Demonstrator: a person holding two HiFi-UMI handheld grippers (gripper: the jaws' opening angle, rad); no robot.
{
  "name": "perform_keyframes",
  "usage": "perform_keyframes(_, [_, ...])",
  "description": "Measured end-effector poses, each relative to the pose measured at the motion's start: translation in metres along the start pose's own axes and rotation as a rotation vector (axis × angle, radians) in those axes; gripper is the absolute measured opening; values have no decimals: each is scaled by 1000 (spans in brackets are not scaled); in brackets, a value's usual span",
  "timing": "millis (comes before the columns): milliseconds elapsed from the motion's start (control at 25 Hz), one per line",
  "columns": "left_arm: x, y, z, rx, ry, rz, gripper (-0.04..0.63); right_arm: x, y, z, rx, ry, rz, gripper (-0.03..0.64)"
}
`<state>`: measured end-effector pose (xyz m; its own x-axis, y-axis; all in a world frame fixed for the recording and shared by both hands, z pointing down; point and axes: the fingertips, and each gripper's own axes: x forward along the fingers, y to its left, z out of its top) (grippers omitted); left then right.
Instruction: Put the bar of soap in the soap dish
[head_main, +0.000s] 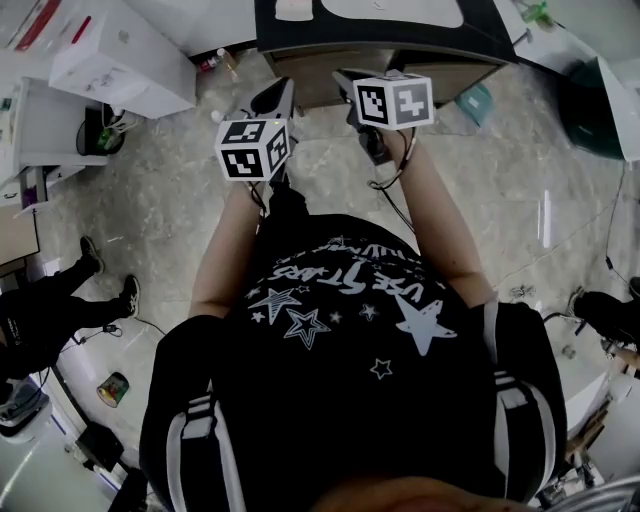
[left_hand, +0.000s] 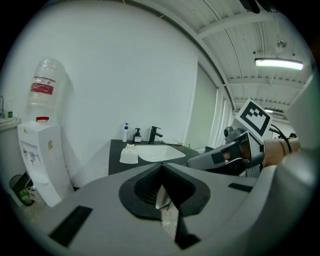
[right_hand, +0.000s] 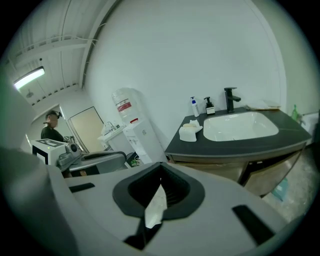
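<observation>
Since both jaw pairs are pressed together on nothing, I judge that my left gripper (left_hand: 162, 190) and right gripper (right_hand: 157, 197) are at the approach step. Well ahead of the right one, the soap dish (right_hand: 189, 135) stands on the counter (right_hand: 280, 131), and the bar of soap (right_hand: 188, 126) seemingly rests at its top. Next I must come near and open the jaws.

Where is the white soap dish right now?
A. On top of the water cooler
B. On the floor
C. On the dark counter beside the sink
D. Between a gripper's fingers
C: in the right gripper view, the white soap dish sits on the dark counter, just left of the sink.
</observation>
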<state>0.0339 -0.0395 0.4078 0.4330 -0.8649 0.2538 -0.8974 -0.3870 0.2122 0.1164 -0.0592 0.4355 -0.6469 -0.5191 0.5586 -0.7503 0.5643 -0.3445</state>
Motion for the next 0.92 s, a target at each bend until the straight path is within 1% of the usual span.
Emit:
perform_keyframes(240, [-25,-54,-10,-10,-30,16,11,-47,3,-33,-50,-8,30,6])
perform_keyframes(440, [-44,-86,-23,-9,-40,30,11,-76,6,-54,-80,-28,45,6])
perform_keyframes(720, [-61,-113,-34,10,-26,49,11,-89,5,-74,-88,-38,84,6])
perform_keyframes(920, [-64,-120,-34,28,-20,53,11,-94,7,-75,-86,-44,87,6])
